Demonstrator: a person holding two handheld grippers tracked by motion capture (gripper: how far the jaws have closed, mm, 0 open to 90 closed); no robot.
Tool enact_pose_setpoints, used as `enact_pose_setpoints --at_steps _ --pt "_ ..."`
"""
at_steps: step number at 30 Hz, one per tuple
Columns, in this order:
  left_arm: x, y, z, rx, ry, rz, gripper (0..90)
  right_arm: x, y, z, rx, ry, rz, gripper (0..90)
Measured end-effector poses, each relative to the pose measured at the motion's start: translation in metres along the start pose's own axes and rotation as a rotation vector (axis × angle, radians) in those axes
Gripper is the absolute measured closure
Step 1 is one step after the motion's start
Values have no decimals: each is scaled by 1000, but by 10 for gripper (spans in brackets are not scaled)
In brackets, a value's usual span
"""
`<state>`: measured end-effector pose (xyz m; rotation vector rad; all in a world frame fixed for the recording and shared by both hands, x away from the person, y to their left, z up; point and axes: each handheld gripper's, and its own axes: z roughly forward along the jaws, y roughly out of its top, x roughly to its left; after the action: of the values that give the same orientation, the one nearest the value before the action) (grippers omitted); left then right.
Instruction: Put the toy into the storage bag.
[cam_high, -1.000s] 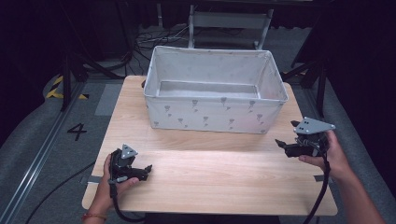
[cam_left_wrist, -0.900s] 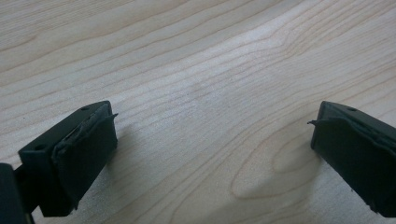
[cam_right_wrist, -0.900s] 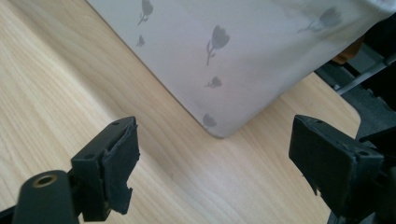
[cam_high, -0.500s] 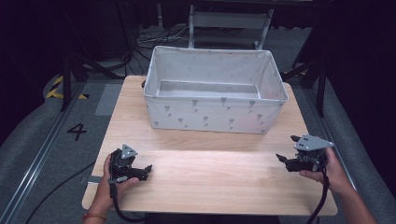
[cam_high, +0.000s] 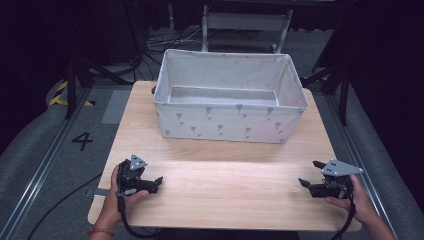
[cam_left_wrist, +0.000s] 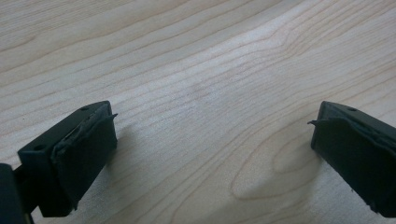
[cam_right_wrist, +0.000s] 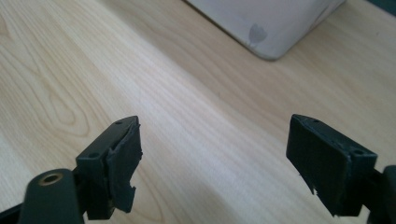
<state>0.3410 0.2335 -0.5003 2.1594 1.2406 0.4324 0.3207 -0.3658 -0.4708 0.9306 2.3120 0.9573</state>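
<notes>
The left gripper (cam_high: 159, 180) sits near the table's (cam_high: 225, 200) near-left corner, jaws spread wide and holding nothing — bare wood lies between them in the left gripper view. Open tabletop stretches rightward. At the far middle stands the white fabric bin (cam_high: 227, 122) (patterned, its inside floor partly hidden by the near wall). The right gripper (cam_high: 304, 183) hovers by the near-right edge, jaws parted and holding nothing — the bin's corner (cam_right_wrist: 266, 28) lies ahead of it.
</notes>
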Motion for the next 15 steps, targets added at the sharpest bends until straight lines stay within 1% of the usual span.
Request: enact_pose_setpoints --at_steps 2,3,7,9,12,14,15 --pt "0 0 0 0 0 0 5 0 -7 0 2 12 14 183" --pt "0 0 0 0 1 1 6 -1 -13 0 13 13 22 183" --pt "0 0 0 0 1 -2 6 -3 -20 0 26 21 31 183" --pt "0 0 0 -1 1 -2 6 -3 -25 0 28 13 36 183" --pt "0 0 0 -1 2 -2 6 -4 -30 0 30 24 68 183" --pt "0 0 0 -1 2 -2 6 -5 -34 -1 38 25 79 183" --pt "0 0 0 -1 2 -2 6 -6 -36 0 36 34 91 183"
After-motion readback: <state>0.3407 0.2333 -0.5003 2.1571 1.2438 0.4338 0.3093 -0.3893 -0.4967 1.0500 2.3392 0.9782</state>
